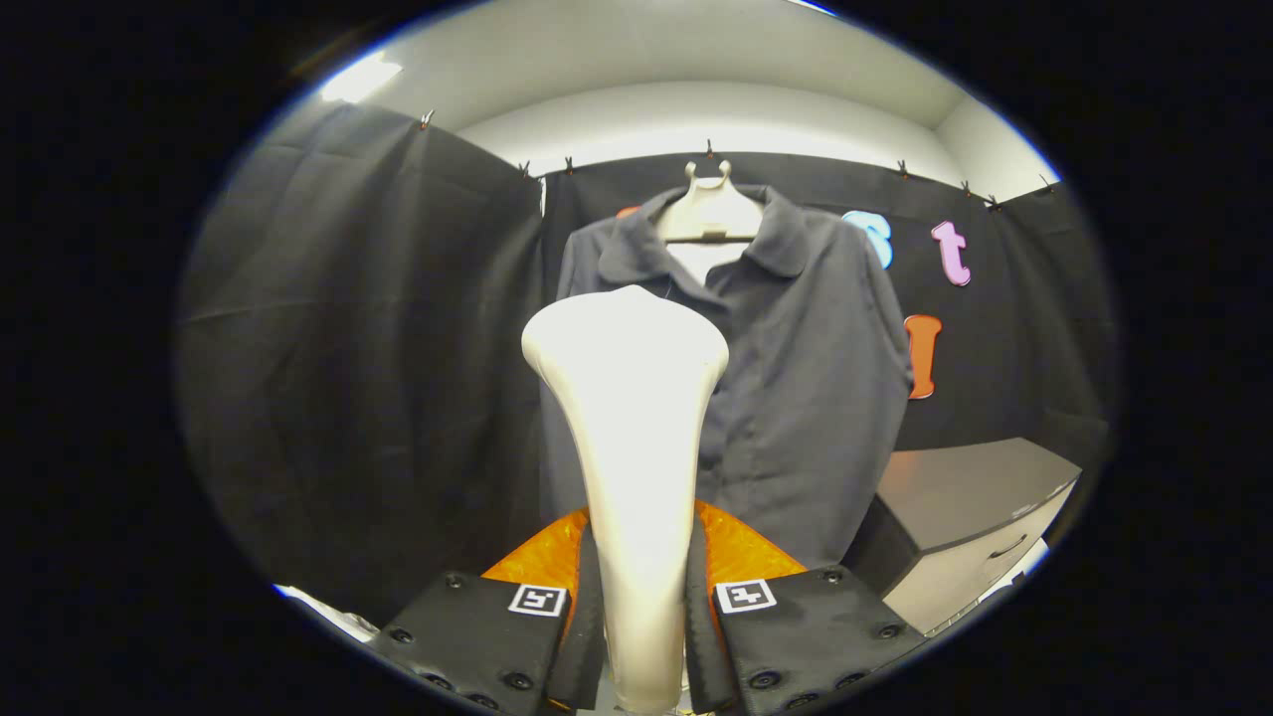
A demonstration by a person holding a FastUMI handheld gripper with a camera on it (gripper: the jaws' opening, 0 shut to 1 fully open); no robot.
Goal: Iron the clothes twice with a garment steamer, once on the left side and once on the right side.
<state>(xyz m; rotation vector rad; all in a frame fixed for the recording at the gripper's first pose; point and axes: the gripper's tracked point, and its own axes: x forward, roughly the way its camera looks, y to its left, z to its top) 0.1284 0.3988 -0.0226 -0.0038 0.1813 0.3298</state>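
Because the garment steamer point(629, 438) is a rigid, smooth-shelled tool with a wide head on a narrower handle, you should expect it to hold its shape under pressure but to slip or twist if the grip slackens. Judge it as top-heavy: the broad head stands well above the hold point. Keep your hold low on the handle, where the gripper point(644, 636) has it now. Both fingers are closed narrow against the handle, one on the left side and one on the right, with the steamer upright between them.

The shirt point(796, 398) is soft, light fabric and will give way when the head presses on it. It hangs on a hanger point(708, 214) against the far cloth wall, beyond the fingers and slightly to the right of the steamer head. Head and shirt appear apart; contact cannot be confirmed. A cabinet point(965, 497) stands near the shirt's right edge.
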